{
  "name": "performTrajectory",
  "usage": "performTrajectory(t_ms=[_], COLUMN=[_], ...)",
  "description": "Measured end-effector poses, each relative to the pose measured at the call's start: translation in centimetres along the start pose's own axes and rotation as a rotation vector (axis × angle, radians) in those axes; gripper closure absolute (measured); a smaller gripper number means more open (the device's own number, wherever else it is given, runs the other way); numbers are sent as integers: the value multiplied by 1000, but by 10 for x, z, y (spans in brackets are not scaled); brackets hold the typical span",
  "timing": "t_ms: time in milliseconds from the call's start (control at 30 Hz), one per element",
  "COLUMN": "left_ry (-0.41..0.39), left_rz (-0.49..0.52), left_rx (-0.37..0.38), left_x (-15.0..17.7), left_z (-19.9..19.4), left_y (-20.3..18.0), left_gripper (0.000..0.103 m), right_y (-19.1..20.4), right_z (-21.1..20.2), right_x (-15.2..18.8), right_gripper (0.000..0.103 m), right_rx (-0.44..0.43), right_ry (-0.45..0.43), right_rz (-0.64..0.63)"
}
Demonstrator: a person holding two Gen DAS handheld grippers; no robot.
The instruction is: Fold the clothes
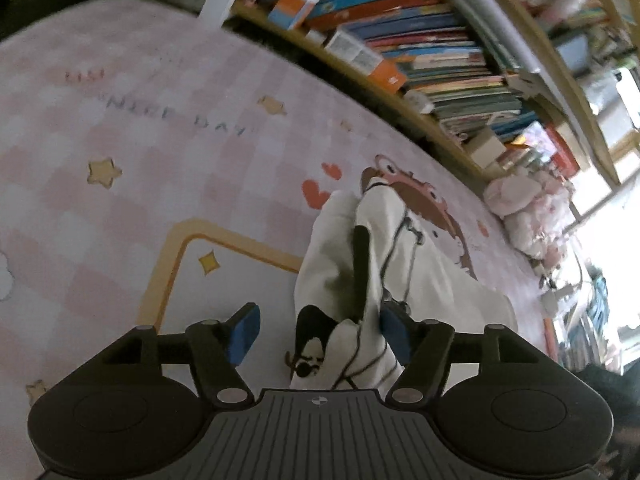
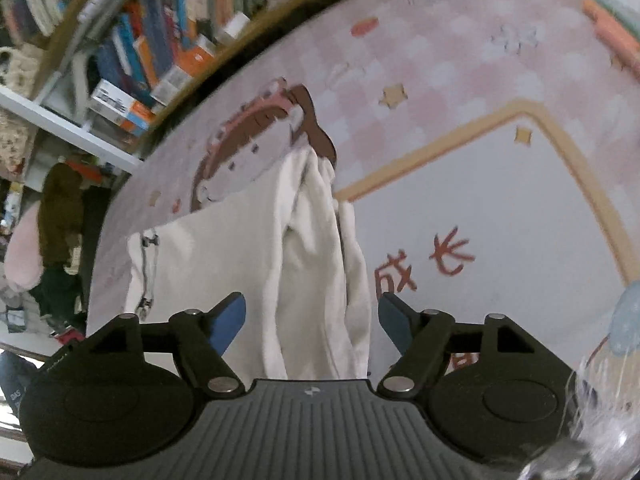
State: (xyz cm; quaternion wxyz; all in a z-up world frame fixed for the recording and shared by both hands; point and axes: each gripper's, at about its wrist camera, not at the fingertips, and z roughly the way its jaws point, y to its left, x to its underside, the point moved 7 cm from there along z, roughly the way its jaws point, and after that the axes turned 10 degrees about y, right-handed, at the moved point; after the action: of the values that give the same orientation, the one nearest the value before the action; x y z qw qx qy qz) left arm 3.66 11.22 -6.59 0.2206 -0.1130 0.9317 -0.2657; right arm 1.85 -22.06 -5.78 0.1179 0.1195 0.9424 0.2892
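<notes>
both grippers, left [image 1: 318, 330] and right [image 2: 312, 316], gape wide with soft white cloth [image 2: 312, 248] bunched between the blue pads, neither pinching it. the cloth lies rumpled in ridges on the pink checked mat [image 1: 160, 160], black print showing; perhaps a shirt, hard to tell. the spread pads look set to straddle an edge.

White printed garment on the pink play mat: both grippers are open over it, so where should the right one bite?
Probably the bunched ridge of the white printed garment, lying between the right gripper's open blue pads. Come straight down from above; the folds stand proud of the pink checked play mat, so the fingers can close across them. The left gripper likewise straddles the printed end.
</notes>
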Motion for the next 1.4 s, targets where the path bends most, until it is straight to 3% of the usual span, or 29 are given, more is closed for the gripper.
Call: performTrajectory(t_ms=[133,167,233,267,333,567,733,833,900,967,1200,1267,1400], left_ry=[11,21,46,46,36,-25,1,15,37,62,69,77,92], left_rz=[-21,-20,-13,-8,10,178,115,74,66,53,-41,-42,-21], left_rx=[27,33,38,26,9,-113,-86,-47,-31,-21,44,33,-11], left_x=[-5,-5,-4,-4,-1,16,22,19,18,17,15,14,14], left_z=[7,9,14,15,15,-8,-5,-5,-1,4,11,13,14], left_y=[-2,-4,-9,-11,-16,-59,-47,-39,-35,-33,-24,-26,-33], left_gripper=[40,42,62,66,78,83,78,70,60,57,59,60,78], right_y=[11,14,20,23,29,63,47,27,15,8,8,13,25], right_z=[9,11,15,17,21,-2,-5,-2,-2,0,13,17,17], right_x=[1,1,1,2,2,14,12,5,2,1,0,0,4], right_gripper=[33,40,46,59,71,87,86,67,63,56,54,65,77], right_rx=[33,41,59,68,85,173,160,131,114,97,63,63,102], right_ry=[-2,-4,-8,-10,-14,-170,-101,-56,-42,-24,23,34,11], right_rz=[-54,-70,-103,-120,-153,-443,-383,-252,-180,-136,-116,-141,-250])
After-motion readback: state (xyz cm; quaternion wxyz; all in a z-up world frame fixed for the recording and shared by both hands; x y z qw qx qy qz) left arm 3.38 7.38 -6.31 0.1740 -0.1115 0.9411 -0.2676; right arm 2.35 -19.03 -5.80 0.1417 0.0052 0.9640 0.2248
